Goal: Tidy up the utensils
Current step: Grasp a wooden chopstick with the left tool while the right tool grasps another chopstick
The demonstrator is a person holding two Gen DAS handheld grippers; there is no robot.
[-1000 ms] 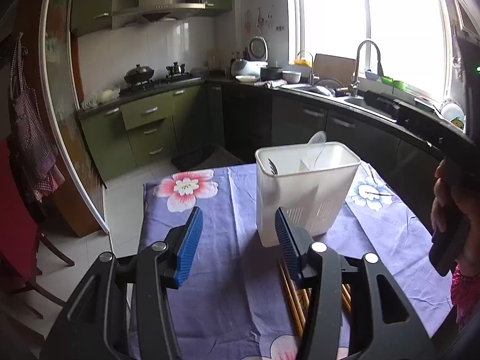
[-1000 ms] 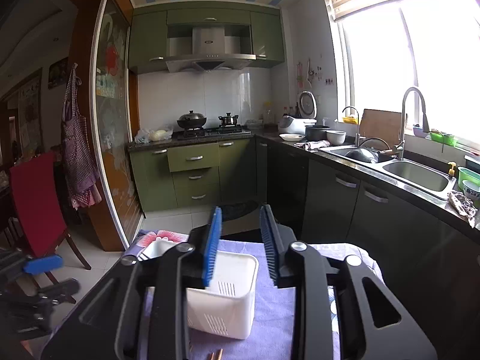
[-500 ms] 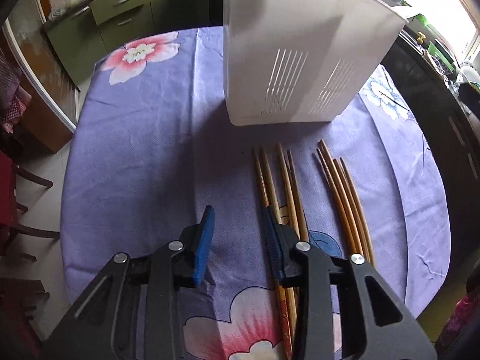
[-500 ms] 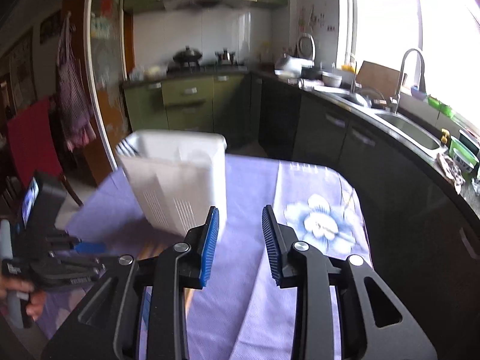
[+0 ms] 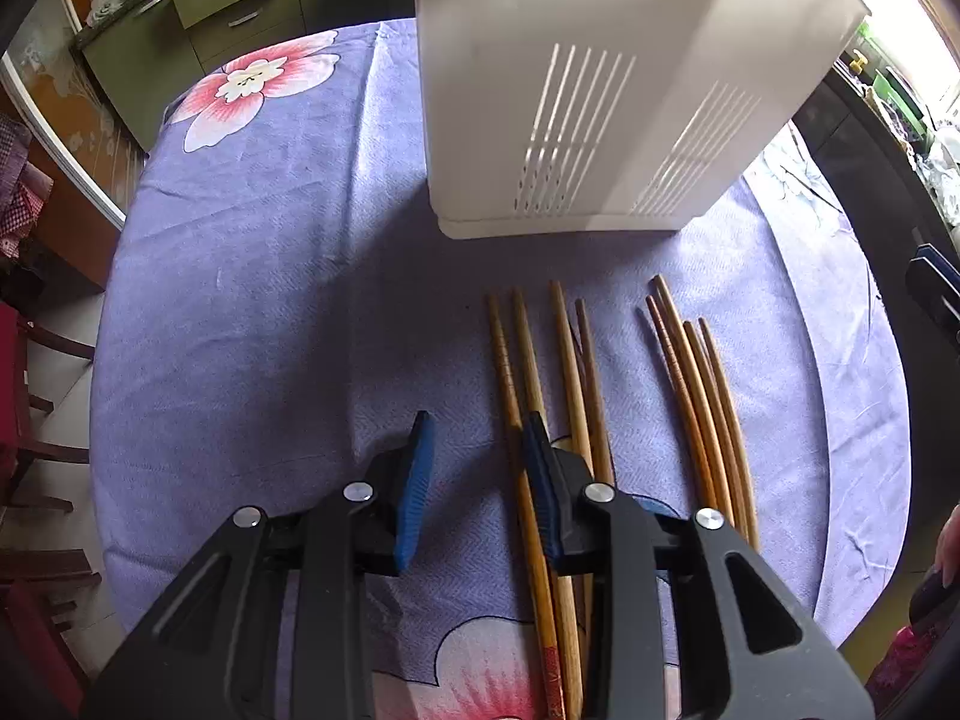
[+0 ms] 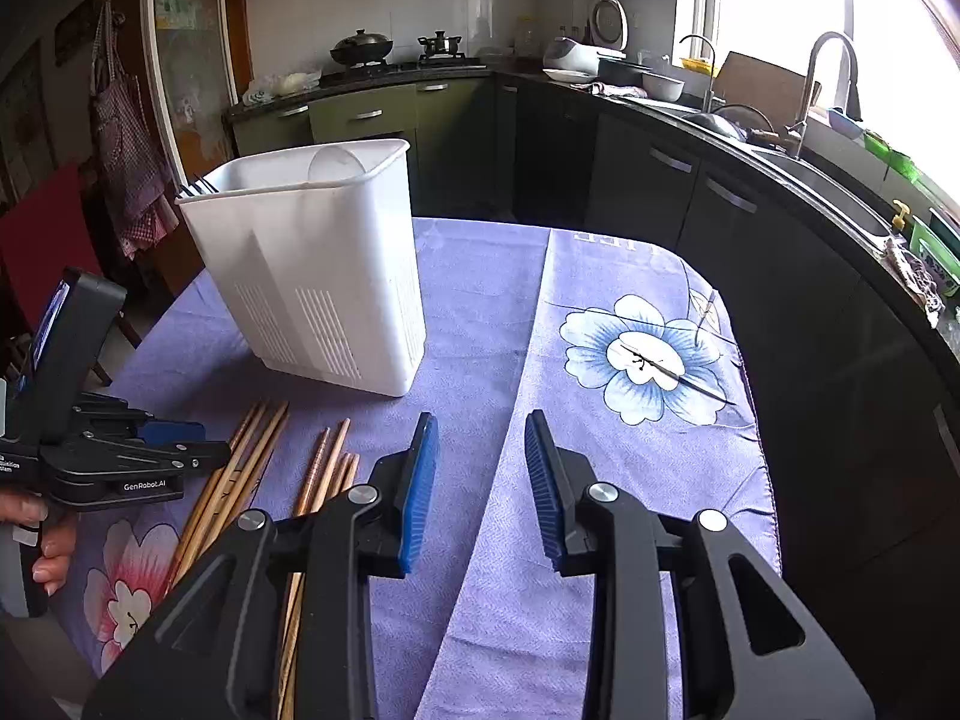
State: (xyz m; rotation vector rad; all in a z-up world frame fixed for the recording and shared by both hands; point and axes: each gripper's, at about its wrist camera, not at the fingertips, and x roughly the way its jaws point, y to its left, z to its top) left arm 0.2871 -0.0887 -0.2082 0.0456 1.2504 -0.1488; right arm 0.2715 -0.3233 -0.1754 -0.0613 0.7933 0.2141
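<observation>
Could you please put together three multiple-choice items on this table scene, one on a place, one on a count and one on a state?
1. Where do the chopsticks lie relative to the white utensil holder?
A. inside it
B. on the cloth in front of it, apart from it
C. leaning on its wall

2. How many chopsticks show on the cloth in the left wrist view?
A. two
B. four
C. eight

3. What is between the jaws of the right gripper?
A. nothing, it is open over the purple floral tablecloth
B. a bundle of chopsticks
C. the holder's rim

Answers: 1 B, a strip of bare cloth separates their tips from the holder's base. 2 C, two groups of four lie side by side. 3 A, only cloth shows between its blue pads.
</observation>
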